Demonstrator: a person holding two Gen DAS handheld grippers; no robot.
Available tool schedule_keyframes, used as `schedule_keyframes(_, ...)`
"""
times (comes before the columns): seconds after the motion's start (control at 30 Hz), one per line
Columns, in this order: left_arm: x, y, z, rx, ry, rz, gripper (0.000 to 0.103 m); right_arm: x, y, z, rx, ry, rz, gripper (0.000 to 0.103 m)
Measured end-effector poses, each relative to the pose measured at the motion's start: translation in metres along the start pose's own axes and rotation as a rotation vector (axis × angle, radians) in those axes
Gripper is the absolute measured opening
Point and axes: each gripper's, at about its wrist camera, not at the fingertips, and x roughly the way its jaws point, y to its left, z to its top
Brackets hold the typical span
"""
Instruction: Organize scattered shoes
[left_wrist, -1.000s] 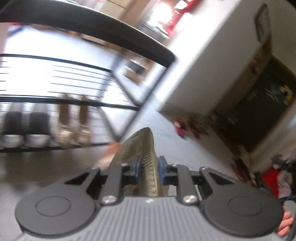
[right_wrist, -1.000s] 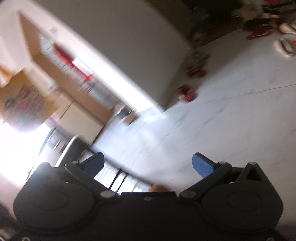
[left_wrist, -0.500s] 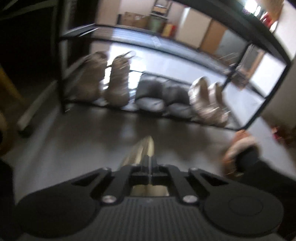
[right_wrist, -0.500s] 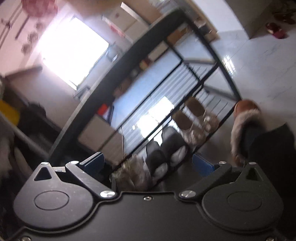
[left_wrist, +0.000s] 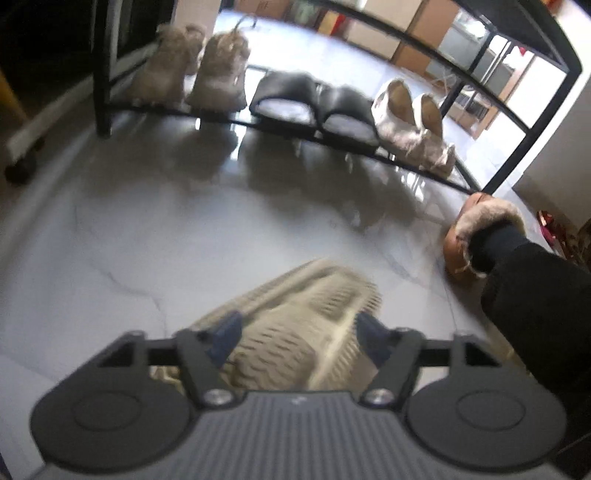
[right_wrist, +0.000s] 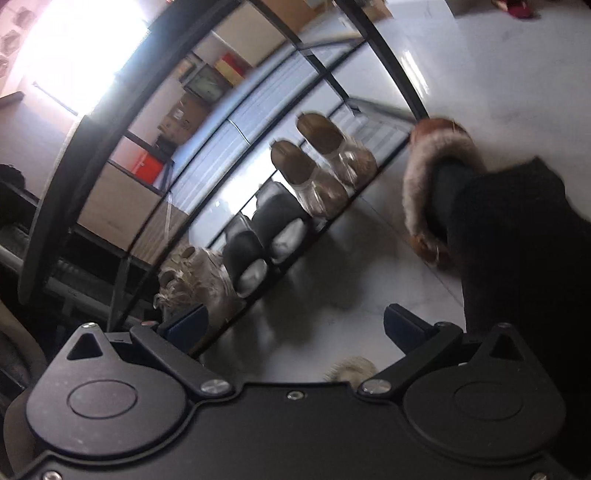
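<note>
A beige shoe (left_wrist: 321, 291) shows its ribbed sole low over the grey floor, blurred, between the fingers of my left gripper (left_wrist: 297, 332). The jaws are opening and the blue pads stand at its sides without pressing on it. My right gripper (right_wrist: 295, 325) hangs open over bare floor with nothing between its fingers; a pale shoe tip (right_wrist: 351, 367) peeks out below it. Ahead stands a black shoe rack (left_wrist: 288, 133) whose bottom shelf holds fluffy beige boots (left_wrist: 192, 70), black slippers (left_wrist: 314, 99) and beige pumps (left_wrist: 410, 122).
A person's foot in a brown fur-trimmed slipper (left_wrist: 476, 236) and a black trouser leg (left_wrist: 535, 295) stand at the right, close to the rack's corner post. The same foot (right_wrist: 436, 184) appears in the right wrist view. A white wheeled base (left_wrist: 22, 147) sits at the far left.
Both views swung down toward the rack and floor. The left jaws, shut on the shoe held edge-on, have spread, and the shoe now lies wide, sole up. The right gripper stayed open.
</note>
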Motion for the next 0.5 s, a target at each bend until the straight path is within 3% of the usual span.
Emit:
schedule_keyframes(0.13,-0.011,0.004,0.005,-0.005,-0.059,0.044,0.092,0.028,-0.014,-0.015,0.002,0.122,-0.029,0.103)
schedule_keyframes(0.27,-0.019,0.025,0.012,-0.077,-0.086,0.109,0.1,0.052,-0.03,-0.034,0.087,0.28,0.006,0.103)
schedule_keyframes(0.5,-0.035,0.071,0.003,-0.127,-0.076,0.185,0.101,0.084,-0.044,-0.079,0.23,0.431,-0.044,0.103)
